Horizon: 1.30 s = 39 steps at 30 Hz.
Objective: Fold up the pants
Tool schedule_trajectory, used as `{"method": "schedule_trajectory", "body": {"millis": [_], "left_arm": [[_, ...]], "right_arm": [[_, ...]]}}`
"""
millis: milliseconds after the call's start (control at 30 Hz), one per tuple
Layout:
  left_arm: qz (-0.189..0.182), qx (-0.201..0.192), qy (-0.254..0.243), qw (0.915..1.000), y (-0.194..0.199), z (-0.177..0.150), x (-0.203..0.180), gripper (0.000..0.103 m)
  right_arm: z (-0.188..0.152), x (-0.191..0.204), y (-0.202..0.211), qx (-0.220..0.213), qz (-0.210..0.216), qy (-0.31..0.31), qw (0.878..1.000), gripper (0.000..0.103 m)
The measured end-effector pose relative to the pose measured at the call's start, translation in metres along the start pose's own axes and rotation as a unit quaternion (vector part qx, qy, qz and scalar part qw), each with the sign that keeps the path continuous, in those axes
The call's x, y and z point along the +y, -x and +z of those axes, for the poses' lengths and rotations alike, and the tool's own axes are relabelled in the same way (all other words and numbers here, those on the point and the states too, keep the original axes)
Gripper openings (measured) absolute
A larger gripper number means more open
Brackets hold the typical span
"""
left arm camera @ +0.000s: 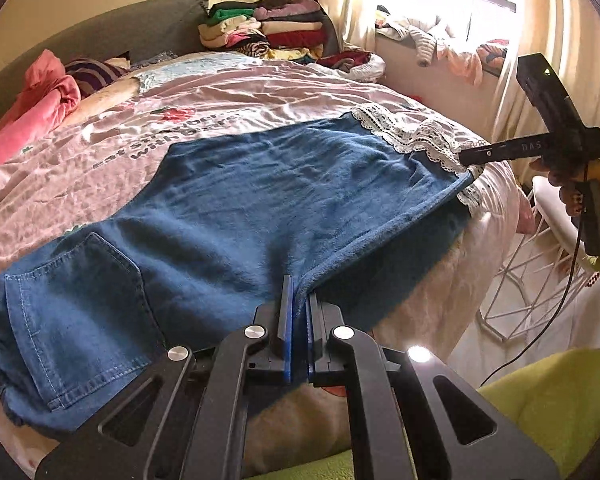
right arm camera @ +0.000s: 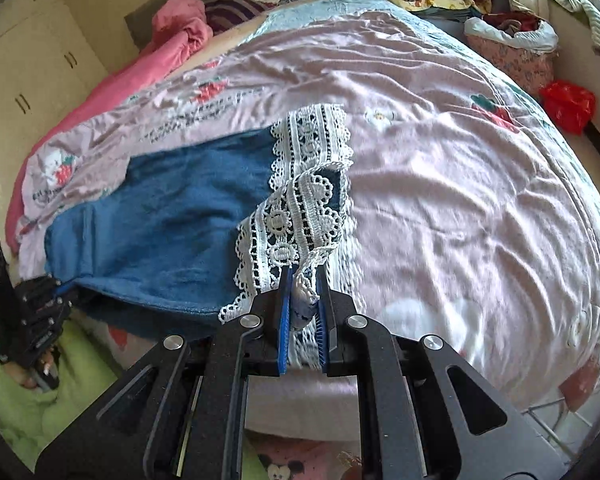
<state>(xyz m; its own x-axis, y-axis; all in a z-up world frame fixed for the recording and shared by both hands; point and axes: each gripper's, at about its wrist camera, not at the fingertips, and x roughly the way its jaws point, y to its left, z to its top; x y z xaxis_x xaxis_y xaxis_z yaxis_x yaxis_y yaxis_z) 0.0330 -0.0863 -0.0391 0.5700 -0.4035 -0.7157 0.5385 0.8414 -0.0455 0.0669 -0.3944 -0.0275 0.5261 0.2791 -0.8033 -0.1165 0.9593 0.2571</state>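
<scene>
on the bed [left arm camera: 228, 92], across the pink printed cover, the blue pants [left arm camera: 228, 200] are lying spread flat, waist end with its back pocket [left arm camera: 80, 304] sitting toward the left of my left view and the leg hems running off toward the right edge of the mattress. i'm holding the near edge of the denim in my left tool [left arm camera: 298, 320], its blue pads clamped tight on a fold of the fabric right at the bed's front edge. over on the far side, my right tool [right arm camera: 304, 300] is pinching the white lace trim [right arm camera: 296, 208] at the hem, pads closed on it, and the lace is lifting and curling up off the cover between the tool and the rest of the leg. from the left camera i'm seeing that right tool [left arm camera: 470, 158] reaching in from the right, tip buried in the lace at the corner of the hem. the stretch of denim between my two grips is hanging slightly over the side of the bed. a stack of folded clothes [left arm camera: 268, 28] is sitting by the headboard, and a pink blanket [left arm camera: 40, 104] is bunching at the far left.
</scene>
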Motion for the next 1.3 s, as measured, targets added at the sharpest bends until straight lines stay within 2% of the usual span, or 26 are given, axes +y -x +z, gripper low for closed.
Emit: {"method": "schedule_trajectory", "body": {"millis": [167, 333, 400, 467, 500, 600, 733, 833, 933, 967, 1000, 1033, 1100, 1167, 1267, 1300], "left_arm": [[-0.009, 0.011, -0.004, 0.9999, -0.004, -0.002, -0.004, 0.005], [-0.006, 0.04, -0.015, 0.9991, -0.018, -0.009, -0.01, 0.008], [-0.007, 0.045, -0.018, 0.9988, -0.019, -0.01, -0.012, 0.013], [-0.008, 0.047, -0.022, 0.9986, -0.02, -0.01, -0.013, 0.025], [-0.008, 0.048, -0.023, 0.9985, -0.021, -0.011, -0.014, 0.028], [-0.007, 0.051, -0.027, 0.9983, -0.022, -0.012, -0.017, 0.035], [-0.007, 0.05, -0.021, 0.9985, -0.02, -0.013, -0.016, 0.045], [-0.011, 0.042, -0.001, 0.9991, -0.009, -0.012, -0.011, 0.054], [-0.012, 0.02, 0.027, 0.9994, 0.013, -0.011, 0.002, 0.056], [-0.009, 0.012, 0.039, 0.9991, 0.021, -0.011, 0.007, 0.067], [-0.001, 0.003, 0.053, 0.9986, 0.031, -0.012, 0.015, 0.073], [0.015, -0.01, 0.069, 0.9974, 0.042, -0.013, 0.025, 0.078], [0.041, -0.024, 0.098, 0.994, 0.059, -0.016, 0.045, 0.079], [0.076, -0.035, 0.141, 0.9864, 0.072, -0.022, 0.07, 0.088], [0.12, -0.039, 0.212, 0.969, 0.082, -0.034, 0.107, 0.097], [0.143, -0.039, 0.238, 0.9599, 0.085, -0.039, 0.119, 0.097]], "right_arm": [[-0.01, -0.005, 0.0, -0.003, -0.003, 0.001, 1.0, 0.006], [-0.019, -0.02, -0.016, -0.001, -0.02, -0.006, 1.0, 0.015], [-0.023, -0.027, -0.016, -0.001, -0.016, -0.018, 1.0, 0.022], [-0.021, -0.03, -0.009, -0.007, -0.016, -0.022, 1.0, 0.026], [-0.019, -0.03, -0.004, -0.011, -0.022, -0.018, 1.0, 0.028], [-0.012, -0.027, 0.011, -0.034, -0.03, -0.008, 0.999, 0.028], [-0.005, -0.008, 0.024, -0.056, -0.005, 0.023, 0.998, 0.029], [-0.006, 0.014, 0.016, -0.048, 0.018, 0.058, 0.997, 0.031], [-0.01, 0.03, -0.006, -0.02, 0.015, 0.087, 0.996, 0.032], [-0.012, 0.031, -0.017, -0.001, 0.003, 0.09, 0.996, 0.033], [-0.016, 0.031, -0.03, 0.024, -0.016, 0.094, 0.995, 0.034], [-0.019, 0.029, -0.039, 0.032, -0.024, 0.1, 0.994, 0.034], [-0.02, 0.03, -0.042, 0.027, -0.023, 0.106, 0.994, 0.037], [-0.019, 0.031, -0.038, 0.024, -0.012, 0.105, 0.994, 0.043], [-0.016, 0.03, -0.03, 0.01, -0.001, 0.1, 0.995, 0.043], [-0.015, 0.029, -0.026, 0.002, 0.005, 0.096, 0.995, 0.043]]}}
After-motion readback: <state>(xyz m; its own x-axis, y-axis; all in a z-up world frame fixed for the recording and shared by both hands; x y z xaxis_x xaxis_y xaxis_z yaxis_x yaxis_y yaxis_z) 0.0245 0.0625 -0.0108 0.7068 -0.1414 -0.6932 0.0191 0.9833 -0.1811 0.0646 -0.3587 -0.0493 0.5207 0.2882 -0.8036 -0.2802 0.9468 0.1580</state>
